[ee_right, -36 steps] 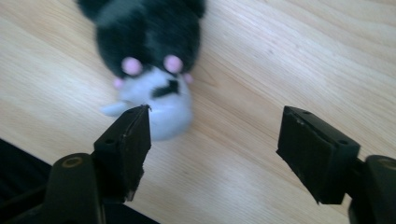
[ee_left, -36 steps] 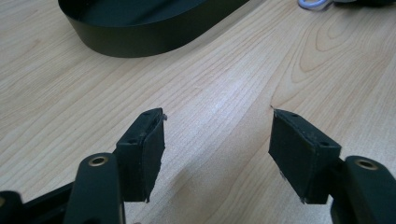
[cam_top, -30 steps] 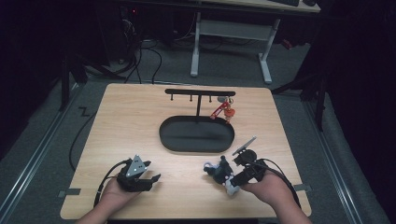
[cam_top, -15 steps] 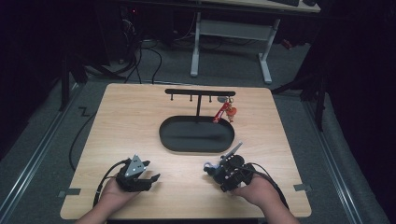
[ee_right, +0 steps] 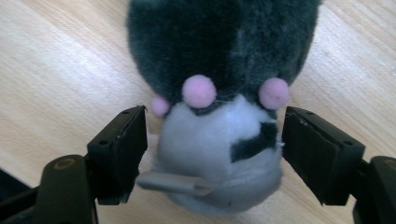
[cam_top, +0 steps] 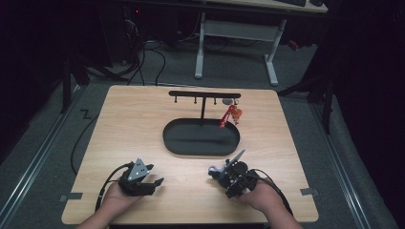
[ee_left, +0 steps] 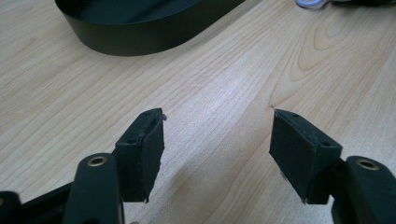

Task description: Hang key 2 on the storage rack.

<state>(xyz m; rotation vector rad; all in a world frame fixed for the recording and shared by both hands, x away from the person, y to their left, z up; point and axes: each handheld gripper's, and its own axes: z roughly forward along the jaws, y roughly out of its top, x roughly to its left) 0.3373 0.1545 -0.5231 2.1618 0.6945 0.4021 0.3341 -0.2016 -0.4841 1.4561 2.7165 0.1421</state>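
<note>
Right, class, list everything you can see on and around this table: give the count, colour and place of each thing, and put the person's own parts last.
Table: one, light wood, centre.
Tray: one, black oval, middle of the table.
Rack: one, black T-shaped with pegs, rising from the tray's far side.
Red charm: one, red and orange, hanging from the rack's right end.
Plush toy: one, dark grey and white with pink dots, lying on the table between the right jaws.
Desk: one, white legs, beyond the table.
Left gripper: black, jaws open over bare wood.
Right gripper: black, jaws open either side of the toy.
Hands: two, near edge.
</note>
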